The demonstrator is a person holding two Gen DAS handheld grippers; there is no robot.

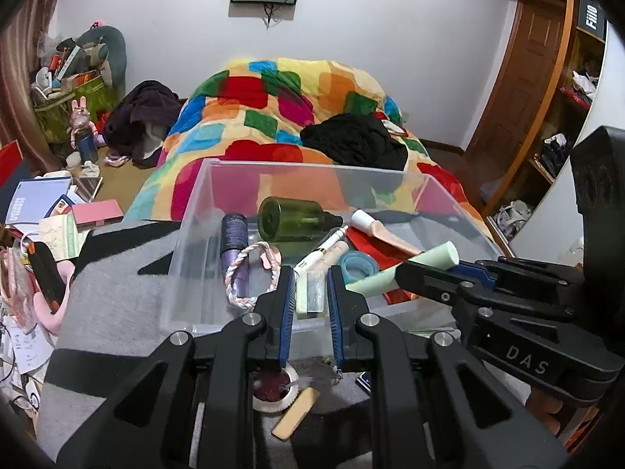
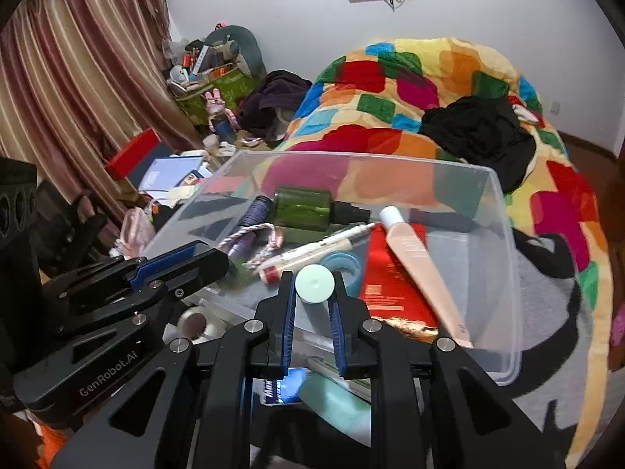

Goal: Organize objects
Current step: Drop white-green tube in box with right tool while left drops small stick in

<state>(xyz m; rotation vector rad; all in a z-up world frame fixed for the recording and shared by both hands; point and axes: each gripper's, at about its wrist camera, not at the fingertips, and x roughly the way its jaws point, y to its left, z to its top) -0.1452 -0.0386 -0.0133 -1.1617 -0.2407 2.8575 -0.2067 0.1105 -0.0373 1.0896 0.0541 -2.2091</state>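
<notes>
Scene: a clear plastic bin (image 1: 187, 273) sits on a grey-and-black blanket (image 1: 117, 293) at the foot of a bed, serving as the collecting point for loose toiletries.
Right gripper (image 2: 314, 287): its fingers are clamped on a mint-green tube (image 2: 315, 284), the round cap facing the camera; the tube hangs over the bin's near edge, apparently on its way in.
Left gripper (image 1: 310, 287): poised over the bin's near wall with a pale flat packet (image 1: 310, 297) between its fingers; whether the pads grip the packet or merely frame it, I cannot tell.
Already in the bin: a green bottle (image 1: 293, 217) lying on its side, a purple tube (image 1: 233, 242), a braided cord (image 1: 242, 269), a white pen-like applicator (image 1: 324, 246), a blue tape roll (image 1: 357, 267), a peach tube (image 1: 384, 232) and a red packet (image 2: 390, 285), all laid loose, not sorted.
Still outside: a tape roll (image 1: 273, 389) and a tan stick (image 1: 295, 412) on the blanket below the left gripper.
Judgement: collecting looks well along; the mint-green tube seems next to be lowered in.
</notes>
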